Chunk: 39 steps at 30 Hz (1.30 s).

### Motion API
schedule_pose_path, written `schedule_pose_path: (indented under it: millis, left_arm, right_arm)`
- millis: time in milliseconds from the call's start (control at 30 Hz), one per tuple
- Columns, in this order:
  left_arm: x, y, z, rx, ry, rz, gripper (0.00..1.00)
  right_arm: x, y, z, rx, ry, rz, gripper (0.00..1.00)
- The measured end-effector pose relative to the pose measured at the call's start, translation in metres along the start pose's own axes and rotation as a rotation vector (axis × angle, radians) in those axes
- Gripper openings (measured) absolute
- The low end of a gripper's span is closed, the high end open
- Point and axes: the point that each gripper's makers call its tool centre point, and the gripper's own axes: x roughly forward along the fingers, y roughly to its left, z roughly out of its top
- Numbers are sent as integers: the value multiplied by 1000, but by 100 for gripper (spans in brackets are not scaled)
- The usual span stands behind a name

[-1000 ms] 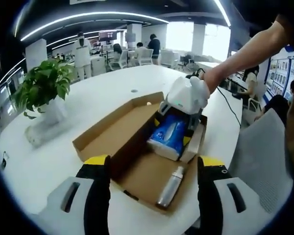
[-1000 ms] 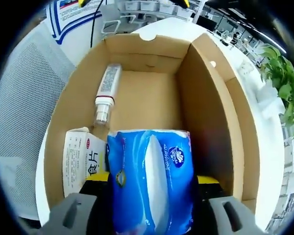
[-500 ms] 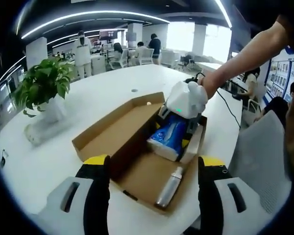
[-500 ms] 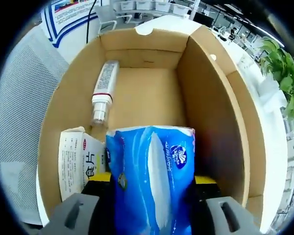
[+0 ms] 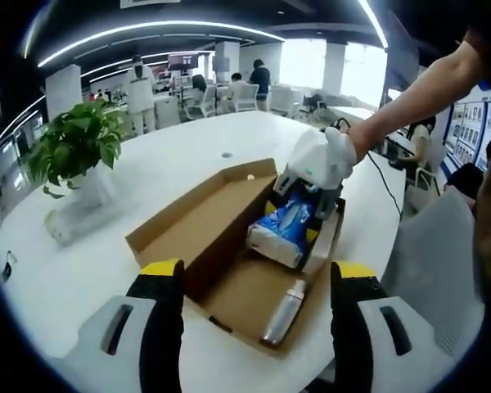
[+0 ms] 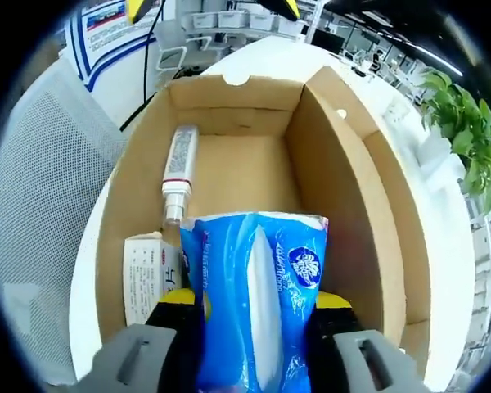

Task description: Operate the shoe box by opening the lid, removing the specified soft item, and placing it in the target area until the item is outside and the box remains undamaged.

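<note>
Presently the right tool is clamped on the tissue pack, its two yellow-tipped jaws pressing the pack's sides. In the right gripper view the blue pack stands up between the jaws over the near end of the box, whose lid lies folded open. Whether the pack's lower end touches the box floor cannot be told.

The left tool is released: its jaws stand wide apart with nothing between them and touch nothing, held near the box's closest corner above the worktop.

Seen from the left gripper view, the right tool is a white body gripped by a person's hand with a bare forearm reaching in from the upper right. The tissue pack hangs tilted beneath it, over the far end of the tray half of the box. A bottle lies on the box floor toward the near end. This view also takes in a potted plant on the worktop, well apart from the box, and an office with people in the background.

From the right gripper view, the bottle lies along the left wall with its cap toward the camera. A carton with printed text lies just beside the pack on the left, touching the left wall. A mesh chair back stands beside the worktop, and the plant shows at the upper right.
</note>
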Motion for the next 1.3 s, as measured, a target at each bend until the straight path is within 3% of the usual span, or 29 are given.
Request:
schedule_pose_path:
  millis: [467,667,933,1300]
  left_arm:
    - [-7,-8,-4,0,-7,7,73]
    - [-8,-14,1,5,-15,5,73]
    - [-7,-19,8,15,-28,-1,73]
    - [-5,-23,15,25,-43,-11,73]
  right_arm:
    - [-40,-2,13,-11,-38,-52,47]
    - [-56,-5,23,39,-86,-74,47]
    - [-73,-2,31,42,-103,-81,47]
    - [-98,-2,17,59,-94,-109,47]
